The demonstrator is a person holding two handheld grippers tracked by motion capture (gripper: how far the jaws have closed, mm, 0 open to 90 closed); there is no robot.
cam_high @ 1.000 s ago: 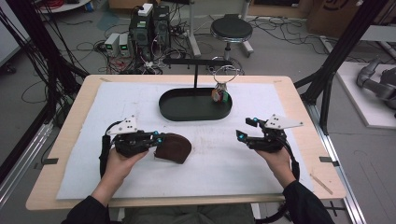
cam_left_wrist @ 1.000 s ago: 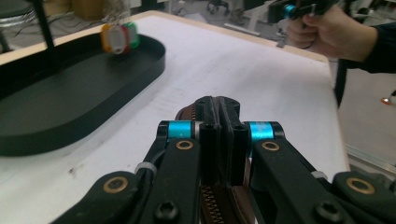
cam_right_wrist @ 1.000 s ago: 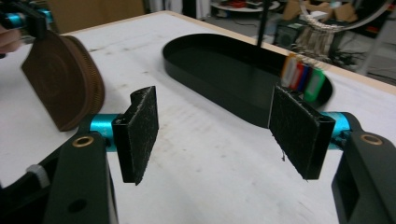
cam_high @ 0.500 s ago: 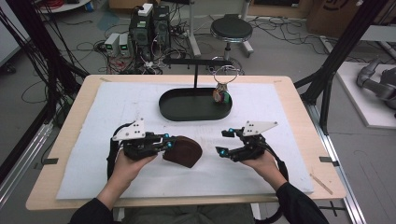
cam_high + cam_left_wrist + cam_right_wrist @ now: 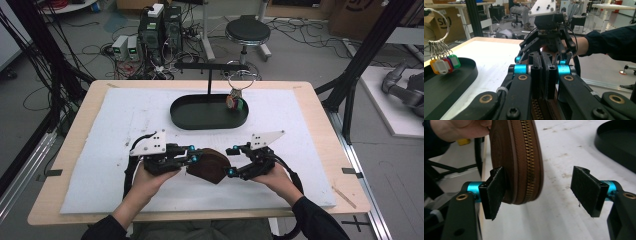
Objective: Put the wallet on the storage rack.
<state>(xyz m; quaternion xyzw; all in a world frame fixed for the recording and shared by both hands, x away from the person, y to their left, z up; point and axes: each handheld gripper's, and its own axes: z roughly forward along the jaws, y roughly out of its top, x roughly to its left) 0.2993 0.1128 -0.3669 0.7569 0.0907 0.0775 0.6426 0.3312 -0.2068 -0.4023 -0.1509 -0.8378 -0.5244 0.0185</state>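
Left gripper [image 5: 192, 159]: clamped on the brown zip pouch [image 5: 209, 165] — pads pressed together on its edge, zipper teeth visible just below them in the left gripper view [image 5: 543, 75].
Right gripper [image 5: 231, 161]: spread wide, not gripping. In the right gripper view [image 5: 544, 192] one pad [image 5: 495, 192] sits against the pouch's side [image 5: 520, 160], other pad well clear of it, over bare mat.
Pouch: near front-centre of the white mat [image 5: 115, 130], between the two grippers, touching or just off the surface — cannot tell which. Stands on edge in the right gripper view, zipper running along the rim facing the camera, closed along the visible stretch.
Hands: left hand [image 5: 150, 180] wrapped around the left gripper's body, right hand [image 5: 277, 177] around the right one; dark sleeves come in from the bottom edge.
Tray [image 5: 185, 112]: black oval, behind the pouch, well apart from both grippers.
Stand [image 5: 210, 75]: black post with crossbar, rises from the tray's far side.
Key ring [image 5: 241, 79]: hangs from the crossbar's right end, coloured tags [image 5: 234, 102] dangling just over the tray's right end; tags white, orange, green and purple in the left gripper view [image 5: 444, 63].
Table [image 5: 320, 115]: light wood, mat covers most of the top.
Background: stool [image 5: 247, 32] and electronics boxes [image 5: 157, 25] on the floor beyond the table, cables around them.
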